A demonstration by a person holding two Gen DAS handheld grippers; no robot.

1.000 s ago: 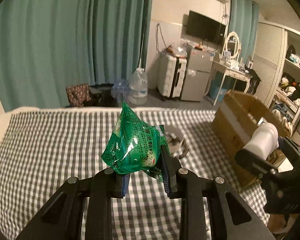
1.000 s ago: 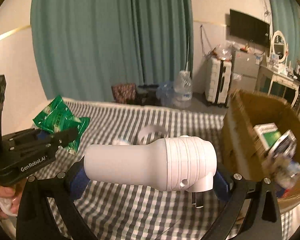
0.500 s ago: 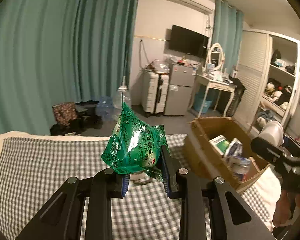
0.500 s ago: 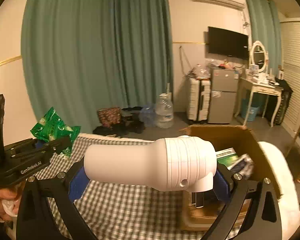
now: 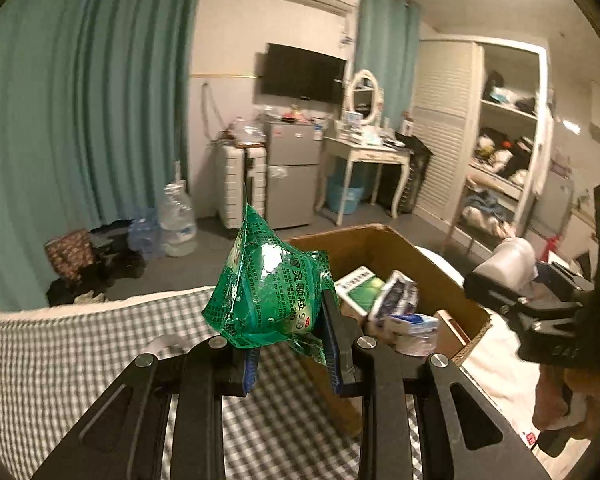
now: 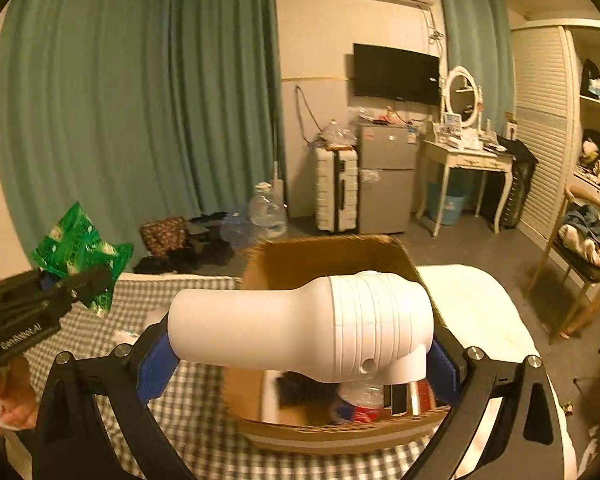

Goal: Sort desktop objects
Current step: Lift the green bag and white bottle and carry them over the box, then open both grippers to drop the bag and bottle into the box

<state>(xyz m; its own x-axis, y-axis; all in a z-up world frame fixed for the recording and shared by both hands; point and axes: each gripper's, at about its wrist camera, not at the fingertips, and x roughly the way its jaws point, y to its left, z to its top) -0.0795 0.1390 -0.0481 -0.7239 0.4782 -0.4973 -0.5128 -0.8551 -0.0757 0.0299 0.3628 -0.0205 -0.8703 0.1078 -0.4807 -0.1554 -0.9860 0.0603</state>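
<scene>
Nearest the left wrist lens, between blue-padded black fingers: the left gripper (image 5: 290,344), clamped on the lower edge of a crinkled green foil sachet with white printed text (image 5: 266,288), puffed and glossy, its top corner standing up to a point, carried in the air over the checked cloth short of the box. Nearest the right wrist lens: the right gripper (image 6: 300,356), jaws spread wide and pressed on both ends of a white plastic plug-in device with a smooth neck and a ribbed round head (image 6: 300,324), lying crosswise, its metal prongs pointing down, held above the near rim of the box. Below both: a black-and-white gingham cloth (image 5: 60,360) covering the surface. Beyond: an open brown cardboard box (image 6: 328,256), already holding a green-and-white carton, some wrapped packets and a bottle. Risks, as judged — the sachet is pinched only by its thin seam and could slide out or tear if swung; released early, it would land on the cloth short of the box. The white device is smooth and held only at its ends, so a twist could tip it free — and dropped from height, it could crush the packets beneath.
</scene>
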